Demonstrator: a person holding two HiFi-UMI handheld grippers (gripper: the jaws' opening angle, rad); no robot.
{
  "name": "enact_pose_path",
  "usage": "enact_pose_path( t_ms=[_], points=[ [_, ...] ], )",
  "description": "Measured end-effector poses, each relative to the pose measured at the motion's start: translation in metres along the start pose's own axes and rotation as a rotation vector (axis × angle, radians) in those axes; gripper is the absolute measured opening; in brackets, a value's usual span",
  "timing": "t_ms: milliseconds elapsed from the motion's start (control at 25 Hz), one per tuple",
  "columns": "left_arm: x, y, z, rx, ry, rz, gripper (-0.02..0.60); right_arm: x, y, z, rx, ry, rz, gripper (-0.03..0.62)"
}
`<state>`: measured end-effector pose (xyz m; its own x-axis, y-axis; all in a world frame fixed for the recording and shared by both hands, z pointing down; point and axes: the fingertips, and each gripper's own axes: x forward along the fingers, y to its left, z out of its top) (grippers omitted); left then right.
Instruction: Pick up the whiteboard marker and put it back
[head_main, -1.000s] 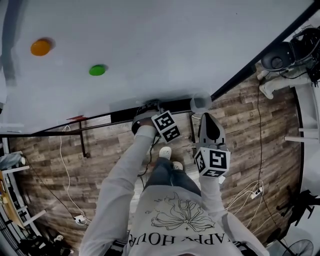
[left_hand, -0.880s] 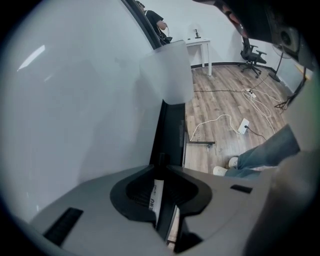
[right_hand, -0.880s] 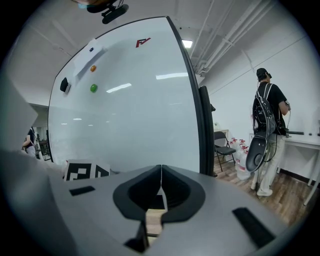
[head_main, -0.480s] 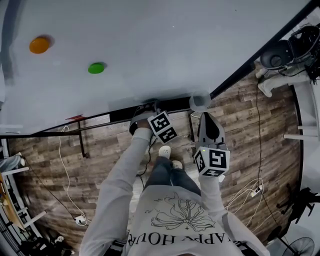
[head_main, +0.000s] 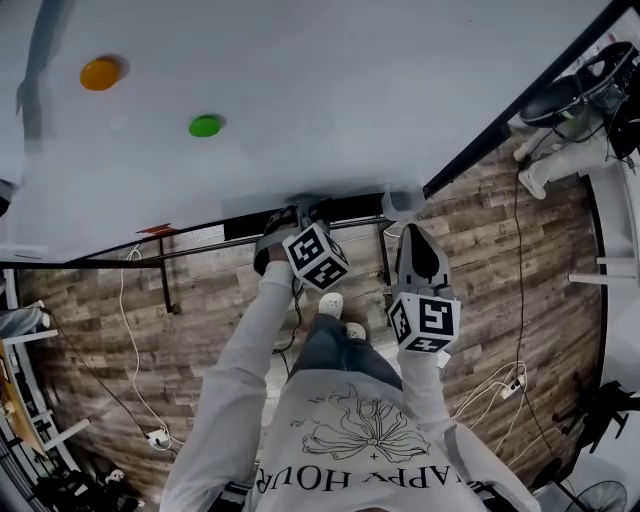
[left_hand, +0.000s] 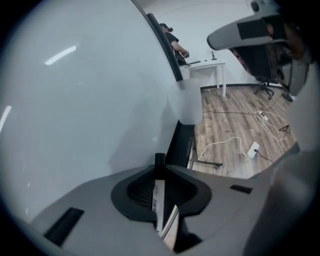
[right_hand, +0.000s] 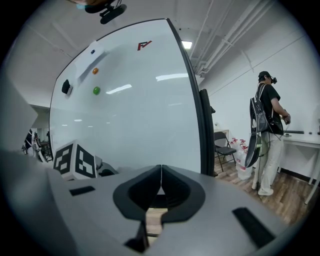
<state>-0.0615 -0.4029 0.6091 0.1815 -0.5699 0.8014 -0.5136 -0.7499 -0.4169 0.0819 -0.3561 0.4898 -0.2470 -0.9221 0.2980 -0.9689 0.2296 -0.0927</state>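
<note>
The whiteboard marker (left_hand: 158, 192), white with a black cap, stands between the jaws of my left gripper (left_hand: 160, 169). The jaws have just been closing and now press on it. In the head view the left gripper (head_main: 298, 214) hangs just above the whiteboard's black tray (head_main: 352, 208), close to the whiteboard (head_main: 300, 90). My right gripper (head_main: 412, 234) is held to the right, below the tray's end. In the right gripper view its jaws (right_hand: 160, 172) meet with nothing between them, facing the whiteboard (right_hand: 140, 110).
An orange magnet (head_main: 100, 73) and a green magnet (head_main: 205, 126) stick to the board. A pale blurred object (head_main: 402, 201) sits at the tray's right end. Cables (head_main: 135, 340) and a power strip (left_hand: 253, 148) lie on the wooden floor. A person (right_hand: 267, 125) stands by a desk behind.
The left gripper has shifted a little left and up by the tray and rolled, its marker cube turning. The right gripper has stayed where it was.
</note>
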Motion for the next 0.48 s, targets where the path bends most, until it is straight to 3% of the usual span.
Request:
enact_pose_path(
  t_ms=[480],
  points=[
    [-0.076, 0.036, 0.033, -0.224, -0.204, 0.077, 0.057, -0.009, 0.02, 0.028, -0.02, -0.064, 0.059, 0.005]
  ],
)
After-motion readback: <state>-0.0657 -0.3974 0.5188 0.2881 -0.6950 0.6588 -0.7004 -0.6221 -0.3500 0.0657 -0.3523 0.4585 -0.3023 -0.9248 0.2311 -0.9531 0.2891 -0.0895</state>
